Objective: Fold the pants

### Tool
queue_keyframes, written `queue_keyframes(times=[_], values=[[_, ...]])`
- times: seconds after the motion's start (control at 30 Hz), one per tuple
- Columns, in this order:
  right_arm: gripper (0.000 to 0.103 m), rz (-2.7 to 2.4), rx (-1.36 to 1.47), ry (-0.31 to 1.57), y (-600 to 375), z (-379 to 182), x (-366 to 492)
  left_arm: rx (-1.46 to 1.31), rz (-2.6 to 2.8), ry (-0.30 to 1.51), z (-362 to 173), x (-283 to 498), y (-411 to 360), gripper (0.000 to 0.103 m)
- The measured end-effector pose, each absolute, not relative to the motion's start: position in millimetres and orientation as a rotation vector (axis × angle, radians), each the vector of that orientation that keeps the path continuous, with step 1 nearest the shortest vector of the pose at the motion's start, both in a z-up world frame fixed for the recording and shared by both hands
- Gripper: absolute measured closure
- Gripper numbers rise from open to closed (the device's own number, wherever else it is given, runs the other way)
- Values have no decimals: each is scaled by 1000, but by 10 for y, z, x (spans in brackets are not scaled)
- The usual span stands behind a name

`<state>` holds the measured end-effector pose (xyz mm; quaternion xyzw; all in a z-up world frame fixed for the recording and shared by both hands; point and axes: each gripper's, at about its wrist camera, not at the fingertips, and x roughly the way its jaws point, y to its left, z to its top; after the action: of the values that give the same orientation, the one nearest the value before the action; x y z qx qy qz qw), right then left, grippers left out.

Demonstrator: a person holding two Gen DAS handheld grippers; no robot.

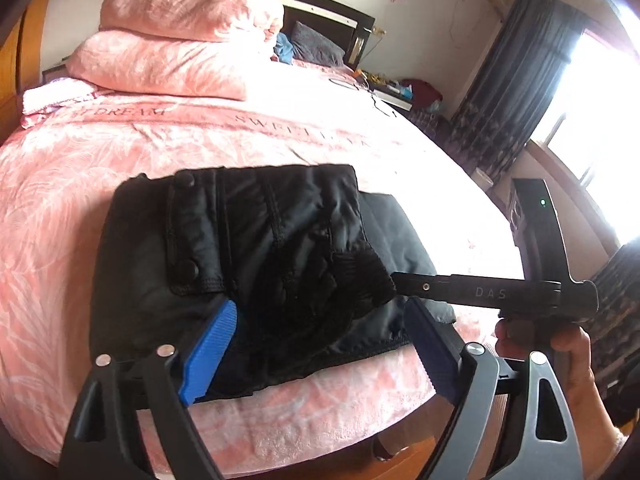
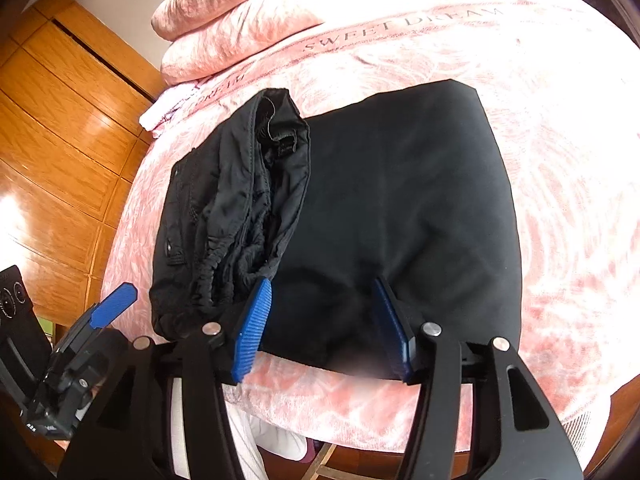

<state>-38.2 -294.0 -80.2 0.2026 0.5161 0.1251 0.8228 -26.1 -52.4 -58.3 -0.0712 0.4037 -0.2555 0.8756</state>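
**Pants folded on the bed, both tongs open over the near edge**

The black pants [image 1: 256,256] lie folded at the near edge of the pink bed [image 1: 80,184], their long axis running left to right. The left tongs [image 1: 320,344] gape wide over the waistband end, gripping nothing. The right tongs [image 2: 324,328] stand half open over the smooth leg panel, pads clear. Only the right wrist view shows the panel's far corner.

One black pants [image 1: 260,248] – two tools, left tool [image 1: 320,344], right tool [image 2: 320,328] – two pink pillows [image 1: 172,40]
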Motion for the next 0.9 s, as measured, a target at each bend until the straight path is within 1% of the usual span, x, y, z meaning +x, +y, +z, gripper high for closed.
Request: queue_keyframes(times=[0.07,0.1,0.2,0.27,0.37,0.47,0.6,0.63,0.7,0.73,0.77,0.8,0.83,0.9], values=[[43,273,456,1081,-2957,-726,-403,-160,-481,826,-554,-241,-345,11],[42,280,468,1070,-2961,-691,-411,-161,-426,832,-575,-221,-254,10],[39,307,463,1053,-2889,-580,-430,-140,-244,914,-807,-38,41,10],[28,317,431,1051,-2793,-518,-416,-173,-199,949,-994,39,178,11],[19,316,390,1059,-2647,-488,-330,-198,-166,998,-1218,89,241,11],[18,302,392,1096,-2561,-570,-208,-197,-161,1031,-1351,80,197,11],[18,299,417,1143,-2501,-752,-99,-161,-167,1017,-1332,32,131,10],[19,292,409,1153,-2464,-801,-62,-170,-172,1019,-1315,17,144,10],[32,282,386,1171,-2393,-891,-9,-185,-170,1022,-1291,3,186,10],[47,293,386,1181,-2376,-937,3,-189,-164,1022,-1278,-11,216,10],[59,312,398,1191,-2347,-976,10,-193,-158,1022,-1273,-26,247,10],[61,301,387,1197,-2324,-998,0,-197,-150,1024,-1271,-47,284,9],[67,295,358,1193,-2292,-995,-17,-206,-147,1026,-1275,-64,317,9],[70,290,305,1175,-2218,-960,-33,-238,-143,1029,-1285,-104,398,9]])
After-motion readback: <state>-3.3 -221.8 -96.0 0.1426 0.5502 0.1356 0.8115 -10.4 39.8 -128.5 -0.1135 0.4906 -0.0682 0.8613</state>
